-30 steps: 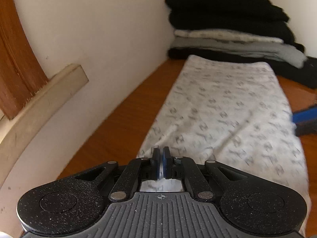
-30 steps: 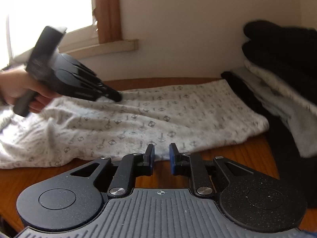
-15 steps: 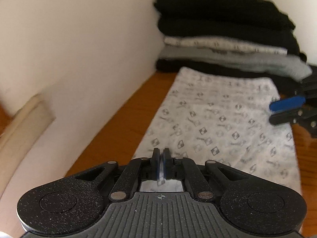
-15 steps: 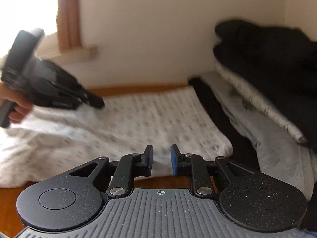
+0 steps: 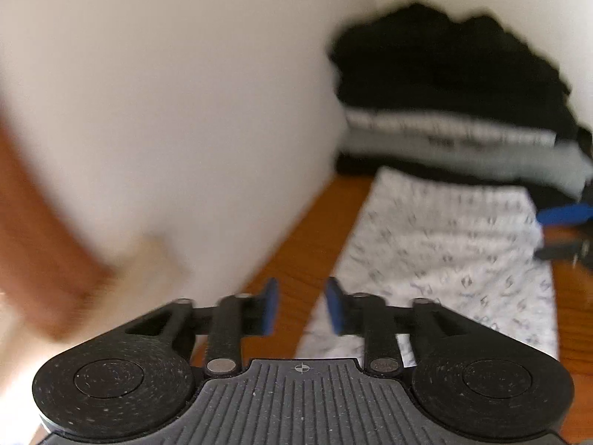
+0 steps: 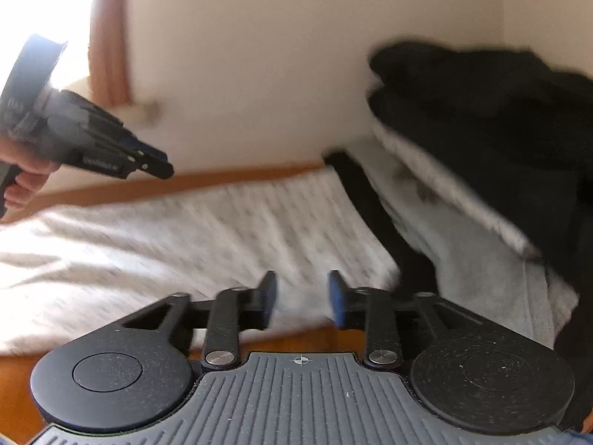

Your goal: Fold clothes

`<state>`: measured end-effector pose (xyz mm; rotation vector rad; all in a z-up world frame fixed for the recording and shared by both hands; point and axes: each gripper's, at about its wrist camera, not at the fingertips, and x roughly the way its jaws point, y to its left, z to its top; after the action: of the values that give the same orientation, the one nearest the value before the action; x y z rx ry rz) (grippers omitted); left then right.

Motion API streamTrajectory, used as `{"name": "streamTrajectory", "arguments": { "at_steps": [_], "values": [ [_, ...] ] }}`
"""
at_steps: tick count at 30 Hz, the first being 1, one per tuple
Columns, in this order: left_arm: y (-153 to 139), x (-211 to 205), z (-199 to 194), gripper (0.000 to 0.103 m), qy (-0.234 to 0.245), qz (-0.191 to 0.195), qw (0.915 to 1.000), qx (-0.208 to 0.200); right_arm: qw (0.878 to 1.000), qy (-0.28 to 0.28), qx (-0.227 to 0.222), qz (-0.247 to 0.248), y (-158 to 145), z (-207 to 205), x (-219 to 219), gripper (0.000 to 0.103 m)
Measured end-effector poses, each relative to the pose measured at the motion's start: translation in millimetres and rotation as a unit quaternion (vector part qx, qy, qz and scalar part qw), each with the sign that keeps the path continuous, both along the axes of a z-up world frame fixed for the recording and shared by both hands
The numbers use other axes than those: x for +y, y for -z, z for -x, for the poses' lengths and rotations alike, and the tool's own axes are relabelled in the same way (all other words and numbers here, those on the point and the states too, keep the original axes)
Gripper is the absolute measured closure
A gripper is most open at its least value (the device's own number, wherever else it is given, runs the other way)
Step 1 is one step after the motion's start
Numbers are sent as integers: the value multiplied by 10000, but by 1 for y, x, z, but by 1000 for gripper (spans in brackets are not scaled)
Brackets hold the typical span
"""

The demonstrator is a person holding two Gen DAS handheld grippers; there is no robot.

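Observation:
A white patterned garment [image 5: 448, 256] lies folded into a long strip on the wooden table [image 5: 307, 244]; in the right wrist view the garment [image 6: 192, 244] stretches across the middle. My left gripper [image 5: 301, 306] hangs above its near left edge, jaws opening, nothing between them. It also shows in the right wrist view as the left gripper [image 6: 163, 165], lifted clear of the cloth, held by a hand [image 6: 22, 178]. My right gripper [image 6: 301, 302] is over the garment's near edge, jaws opening and empty. Its blue fingertips [image 5: 563, 215] show at the right in the left wrist view.
A stack of folded clothes [image 5: 452, 107], black on top with white and grey layers, stands against the wall at the garment's far end; the same stack [image 6: 481, 155] fills the right of the right wrist view. A white wall [image 5: 185, 111] borders the table. A window [image 6: 44, 18] shines at left.
The left gripper let go of the garment's edge, opened and rose off the cloth. The right gripper's jaws widened and it swung toward the clothes stack.

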<state>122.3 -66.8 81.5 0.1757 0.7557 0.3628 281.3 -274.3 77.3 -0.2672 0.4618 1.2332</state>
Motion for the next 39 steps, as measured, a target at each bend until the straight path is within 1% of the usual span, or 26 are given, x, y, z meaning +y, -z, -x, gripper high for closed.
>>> {"name": "streamTrajectory", "arguments": {
  "at_steps": [2, 3, 4, 6, 10, 13, 15, 17, 18, 20, 22, 24, 26, 28, 30, 35, 38, 39],
  "values": [
    [-26, 6, 37, 67, -101, -15, 9998, -187, 9993, -291, 48, -215, -8, 25, 10, 62],
    [-39, 9, 56, 65, -152, -23, 9995, -280, 9984, -479, 42, -288, -12, 41, 19, 62],
    [-52, 12, 75, 60, -203, -31, 9991, -374, 9970, -686, 49, -343, -15, 59, 27, 62],
    [-65, 21, 120, 58, -431, -21, 9983, -399, 9928, -1104, 69, -449, -21, 96, 43, 62],
    [-73, 39, 208, 55, -997, 13, 9940, -459, 9793, -1939, 215, -546, -25, 172, 74, 62],
    [-76, 45, 267, 49, -1368, 13, 9890, -562, 9658, -2527, 268, -519, -23, 228, 90, 62],
    [-73, 44, 303, 46, -1522, 63, 9861, -661, 9555, -2897, 294, -467, -22, 265, 94, 62],
    [-61, 46, 338, 44, -1704, 213, 9827, -693, 9451, -3241, 199, -363, -23, 304, 93, 62],
    [-50, 47, 352, 44, -1824, 332, 9801, -705, 9403, -3386, 163, -303, -23, 320, 91, 62],
    [-29, 51, 381, 44, -2069, 579, 9739, -729, 9302, -3664, 94, -180, -22, 351, 88, 62],
    [-6, 59, 404, 46, -2347, 919, 9646, -782, 9224, -3863, 44, -39, -20, 371, 83, 62],
    [11, 63, 422, 48, -2521, 1215, 9561, -875, 9141, -4054, -4, 103, -18, 389, 78, 62],
    [23, 64, 432, 49, -2608, 1399, 9505, -943, 9098, -4141, -144, 247, -16, 397, 73, 62],
    [30, 61, 440, 49, -2666, 1521, 9463, -1016, 9093, -4142, -180, 363, -15, 393, 63, 62],
    [33, 60, 445, 49, -2704, 1641, 9428, -1054, 9120, -4075, -170, 447, -12, 387, 55, 62],
    [44, 57, 448, 49, -2665, 1848, 9376, -1251, 9134, -4022, -105, 616, 2, 381, 38, 62],
    [46, 58, 441, 49, -2607, 1905, 9384, -1232, 9125, -4034, -20, 679, 7, 376, 32, 62],
    [46, 57, 439, 50, -2576, 1912, 9392, -1223, 9122, -4046, -17, 652, 7, 375, 29, 67]
  ]
}}
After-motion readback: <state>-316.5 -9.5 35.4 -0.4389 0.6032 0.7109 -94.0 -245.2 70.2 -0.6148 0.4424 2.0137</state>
